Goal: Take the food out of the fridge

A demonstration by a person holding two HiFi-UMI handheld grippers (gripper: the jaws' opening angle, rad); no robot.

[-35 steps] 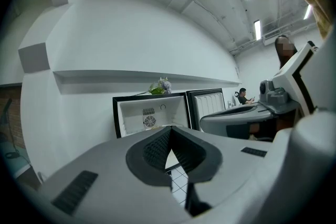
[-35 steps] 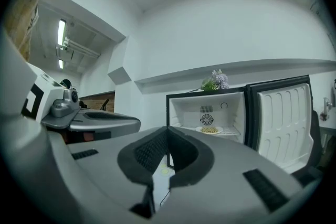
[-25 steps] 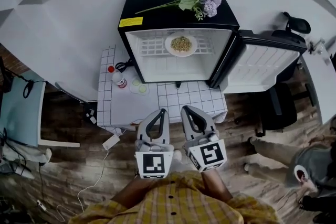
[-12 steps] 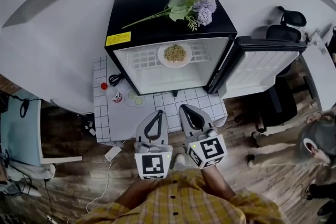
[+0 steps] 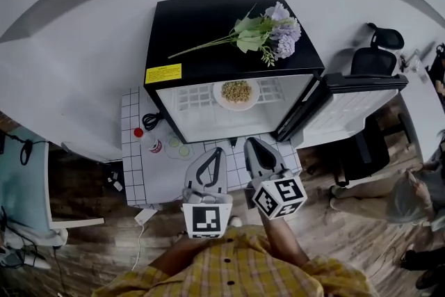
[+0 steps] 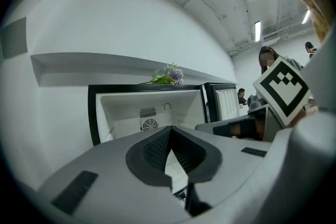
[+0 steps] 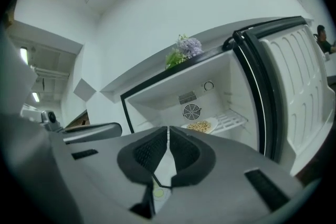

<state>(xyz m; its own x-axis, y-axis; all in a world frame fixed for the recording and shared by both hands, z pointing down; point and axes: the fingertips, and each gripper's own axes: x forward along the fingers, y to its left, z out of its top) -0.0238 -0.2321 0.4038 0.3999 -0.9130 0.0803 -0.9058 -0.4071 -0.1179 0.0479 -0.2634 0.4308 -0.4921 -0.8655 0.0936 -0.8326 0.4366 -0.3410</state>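
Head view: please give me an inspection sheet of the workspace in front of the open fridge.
Surface: white tiled table at the fridge's foot.
Job's things: fridge with its door open; plate of food on the wire shelf.
Clutter: flowers on the fridge top; red-capped bottle, can and small round items on the table.
Grippers: left claw and right claw shut, empty, side by side.
Cables: black cable beside the fridge; white cable on the floor.
Surroundings: wood floor, office chair, a person.
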